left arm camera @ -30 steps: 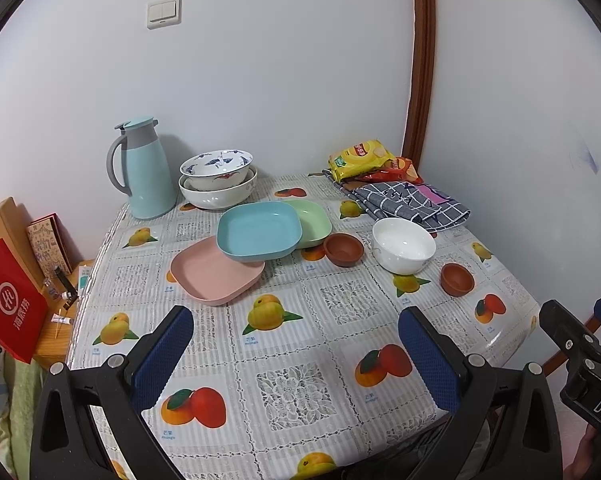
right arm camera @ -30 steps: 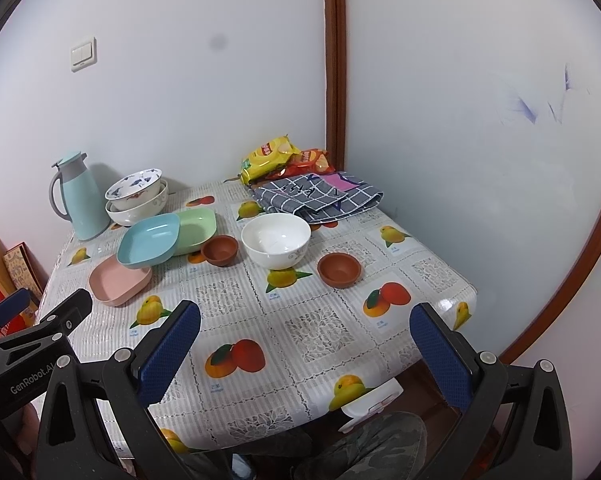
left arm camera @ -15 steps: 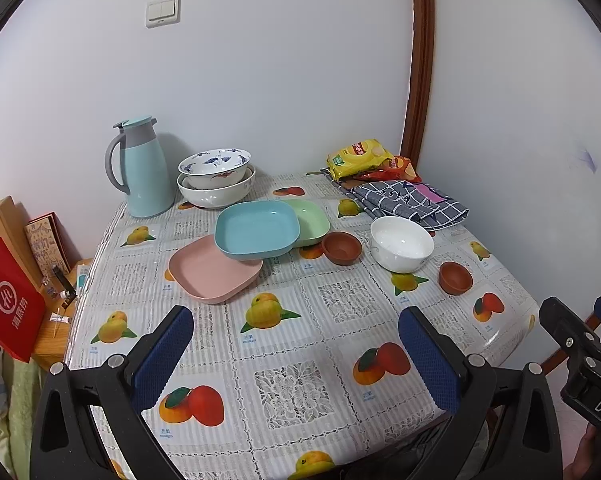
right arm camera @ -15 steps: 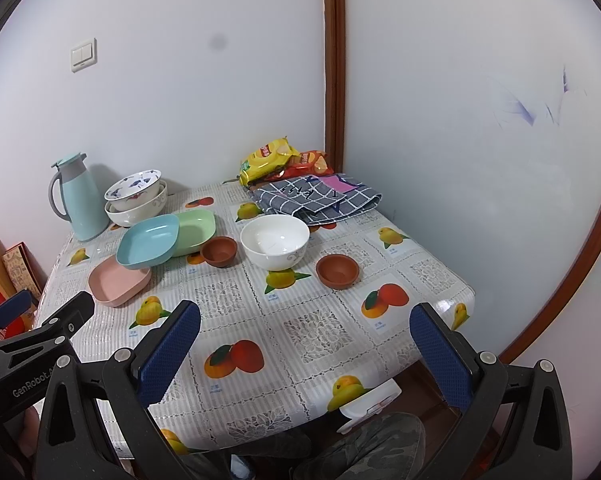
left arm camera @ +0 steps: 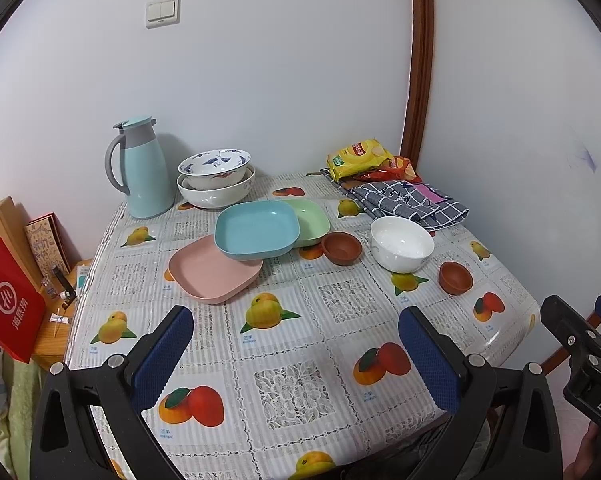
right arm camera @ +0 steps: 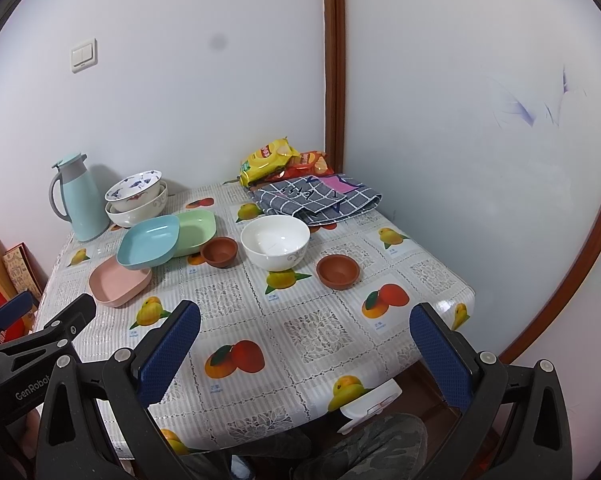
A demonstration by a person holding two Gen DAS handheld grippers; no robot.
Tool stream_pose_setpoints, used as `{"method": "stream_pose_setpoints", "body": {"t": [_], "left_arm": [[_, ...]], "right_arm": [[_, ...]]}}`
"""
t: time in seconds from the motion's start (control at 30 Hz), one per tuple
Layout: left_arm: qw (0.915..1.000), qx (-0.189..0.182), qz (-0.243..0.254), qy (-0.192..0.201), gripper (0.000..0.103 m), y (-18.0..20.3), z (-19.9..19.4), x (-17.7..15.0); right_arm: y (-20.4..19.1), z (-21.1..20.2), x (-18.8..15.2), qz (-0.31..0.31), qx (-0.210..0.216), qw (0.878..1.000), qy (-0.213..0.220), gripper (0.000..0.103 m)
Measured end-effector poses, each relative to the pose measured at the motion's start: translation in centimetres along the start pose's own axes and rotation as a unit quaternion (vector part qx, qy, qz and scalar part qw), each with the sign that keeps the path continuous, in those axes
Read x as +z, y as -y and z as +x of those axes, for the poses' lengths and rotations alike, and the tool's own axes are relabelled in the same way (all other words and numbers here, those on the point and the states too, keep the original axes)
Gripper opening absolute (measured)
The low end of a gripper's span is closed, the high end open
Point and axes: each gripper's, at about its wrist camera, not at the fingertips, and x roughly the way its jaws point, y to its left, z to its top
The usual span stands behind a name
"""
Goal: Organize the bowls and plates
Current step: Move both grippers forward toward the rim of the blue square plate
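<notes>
Red paper bag (left arm camera: 10,312) at far left is cut by the frame edge, and its print is too blurred for us to read. Moving right, we see the pale blue jug (left arm camera: 144,168) upright at the back of the table (left arm camera: 300,380), just beside two stacked patterned bowls (left arm camera: 215,178), the upper one nested in the lower so only the lower's rim and side show. Next come the plates: the pink plate (left arm camera: 212,276) nearest us, the blue plate (left arm camera: 256,230) overlapping its far edge and tilted, and the green plate (left arm camera: 310,220) half hidden behind the blue one. A small brown bowl (left arm camera: 341,247) sits just beside the green plate, then the white bowl (left arm camera: 400,242), then a second brown bowl (left arm camera: 455,277) near the right edge, apart from it. Behind them a checked cloth (left arm camera: 408,200) covers part of the snack packets (left arm camera: 364,160).

Our left gripper (left arm camera: 294,344) hovers over the near tablecloth, jaws spread wide, holding and touching nothing. The right gripper (right arm camera: 304,340) hangs likewise over the near edge, jaws wide apart and empty; in the left wrist view only its black body shows at the right border. Camouflage fabric (right arm camera: 380,440) shows below the table, mostly hidden
</notes>
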Motion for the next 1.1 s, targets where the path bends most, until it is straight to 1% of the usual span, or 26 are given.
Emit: {"method": "stream_pose_setpoints", "body": {"t": [0.23,0.37,0.47,0.6,0.67,0.77,0.9,1.0,1.1], "left_arm": [[0.9999,-0.003,0.008,-0.010,0.103,0.6,1.1,0.3],[0.9998,-0.003,0.016,-0.011,0.103,0.9,1.8,0.5],[0.9997,-0.007,0.020,-0.014,0.103,0.9,2.4,0.6],[0.9992,-0.023,0.025,-0.022,0.103,0.8,3.8,0.7],[0.9991,-0.024,0.023,-0.026,0.103,0.7,4.6,0.6],[0.9984,-0.039,0.020,-0.036,0.103,0.5,5.8,0.9],[0.9986,-0.031,0.021,-0.038,0.103,-0.2,7.6,1.4],[0.9983,-0.022,0.022,-0.049,0.103,-0.8,9.3,1.6],[0.9978,-0.014,0.018,-0.062,0.103,-1.5,10.7,1.9]], "right_arm": [[-0.1,0.1,0.2,-0.007,0.005,1.000,0.001,0.103],[0.3,0.0,0.2,0.002,0.039,0.999,0.009,0.103],[0.4,0.2,0.4,0.005,0.031,0.999,0.017,0.103],[0.3,1.1,0.2,0.000,0.023,1.000,0.016,0.103],[0.5,1.8,0.1,0.006,0.018,1.000,0.015,0.103],[1.0,3.0,0.2,0.018,0.024,0.999,0.013,0.103],[1.4,4.9,0.4,0.032,0.024,0.999,0.003,0.103],[1.4,6.3,0.6,0.035,0.022,0.999,-0.004,0.103],[1.2,7.7,0.7,0.039,0.032,0.999,-0.013,0.103]]}}
